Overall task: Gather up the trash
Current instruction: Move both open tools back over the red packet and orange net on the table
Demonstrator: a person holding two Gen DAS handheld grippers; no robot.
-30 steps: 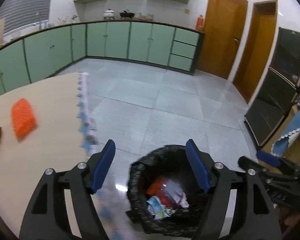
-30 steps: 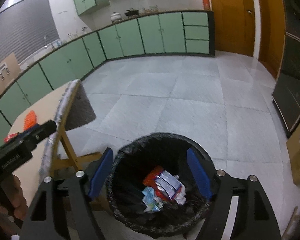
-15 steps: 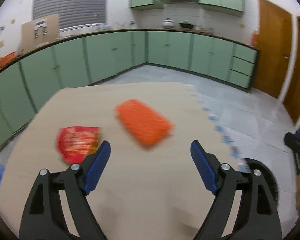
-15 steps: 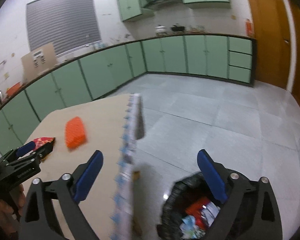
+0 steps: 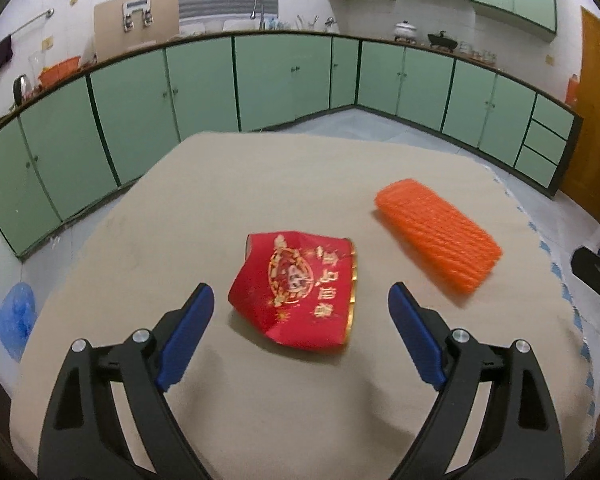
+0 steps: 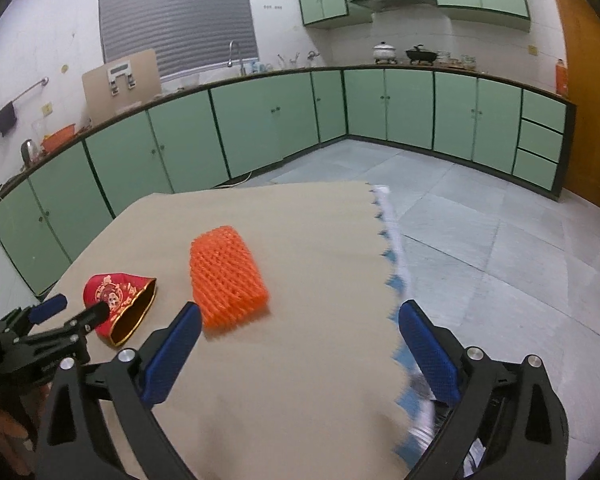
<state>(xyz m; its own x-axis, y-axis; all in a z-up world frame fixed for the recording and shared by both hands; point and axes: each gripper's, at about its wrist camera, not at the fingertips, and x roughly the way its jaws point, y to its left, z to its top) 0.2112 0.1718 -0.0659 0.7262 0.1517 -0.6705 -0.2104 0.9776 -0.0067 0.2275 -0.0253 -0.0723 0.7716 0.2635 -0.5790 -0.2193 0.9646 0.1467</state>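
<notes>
Green cupboards ringed the desk; the left gripper, jaws spread and empty, hovered at the red packet, seemingly about to descend and pinch it.

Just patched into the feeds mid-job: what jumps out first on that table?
Two bright pieces of trash on the beige tablecloth: a crumpled red packet with gold print, lying just ahead of the open left gripper, and an orange foam net sleeve to its right, nearer the table's fringed edge. From the right wrist view, the open right gripper hovers over that edge, holding nothing.
</notes>
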